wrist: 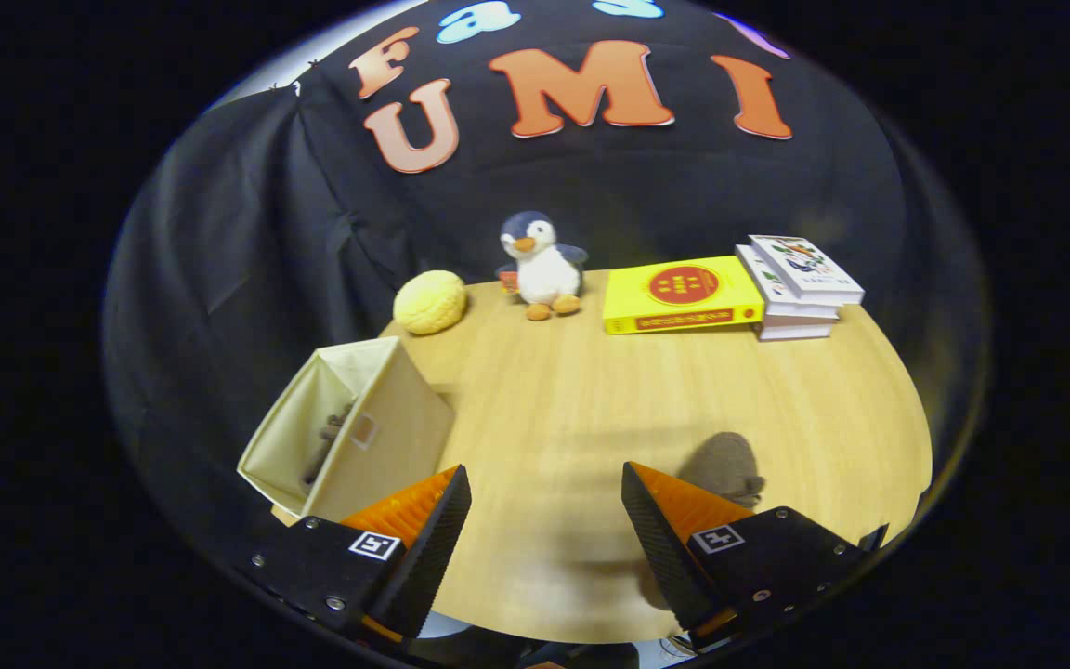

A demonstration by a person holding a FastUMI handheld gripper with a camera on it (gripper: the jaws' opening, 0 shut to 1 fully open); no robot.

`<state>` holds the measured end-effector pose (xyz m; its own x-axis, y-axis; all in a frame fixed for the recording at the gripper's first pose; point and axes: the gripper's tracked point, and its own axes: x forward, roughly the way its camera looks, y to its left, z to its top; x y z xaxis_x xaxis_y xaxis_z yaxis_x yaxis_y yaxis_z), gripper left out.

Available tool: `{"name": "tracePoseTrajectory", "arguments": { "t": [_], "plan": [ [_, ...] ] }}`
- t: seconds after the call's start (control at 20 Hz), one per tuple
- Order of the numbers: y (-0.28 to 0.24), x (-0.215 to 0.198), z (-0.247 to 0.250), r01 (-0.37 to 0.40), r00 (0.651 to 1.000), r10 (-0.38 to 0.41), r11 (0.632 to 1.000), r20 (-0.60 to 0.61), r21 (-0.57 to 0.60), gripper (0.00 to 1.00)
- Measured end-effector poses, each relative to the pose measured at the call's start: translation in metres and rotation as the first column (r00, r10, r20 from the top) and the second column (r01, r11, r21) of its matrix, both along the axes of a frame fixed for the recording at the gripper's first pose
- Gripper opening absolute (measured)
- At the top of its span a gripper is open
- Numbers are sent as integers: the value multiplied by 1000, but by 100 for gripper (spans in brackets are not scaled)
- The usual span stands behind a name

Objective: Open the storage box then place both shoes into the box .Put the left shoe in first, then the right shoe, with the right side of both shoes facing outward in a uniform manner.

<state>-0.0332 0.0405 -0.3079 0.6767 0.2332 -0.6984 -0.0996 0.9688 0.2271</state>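
The tool [546, 520] hangs wide apart over the counter [591, 418], gripping nothing; a grey shoe [728, 467] lies just beyond its right finger; the open storage box [349, 437], another shoe [326, 446] inside, sits ahead-left; penguin toy [542, 265] and books [800, 288] beyond.

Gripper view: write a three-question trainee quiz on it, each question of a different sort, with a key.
1. True or false: the tongs are open, with nothing between the fingers.
2. What stands between the yellow ball and the yellow book? A. penguin toy B. mug C. lamp
3. Fill in: the storage box, just beyond one finger, is ____ (open or shut).

Key: 1 true; 2 A; 3 open.
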Motion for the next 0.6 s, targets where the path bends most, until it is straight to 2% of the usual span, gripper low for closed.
{"name": "tracePoseTrajectory", "arguments": {
  "t": [0.25, 0.6],
  "plan": [
    [-73, -29, -54, 64, 994, -73, 992, -76, -113, 99],
    [-101, -38, -103, 50, 991, -68, 988, -120, -148, 98]
  ]
}}
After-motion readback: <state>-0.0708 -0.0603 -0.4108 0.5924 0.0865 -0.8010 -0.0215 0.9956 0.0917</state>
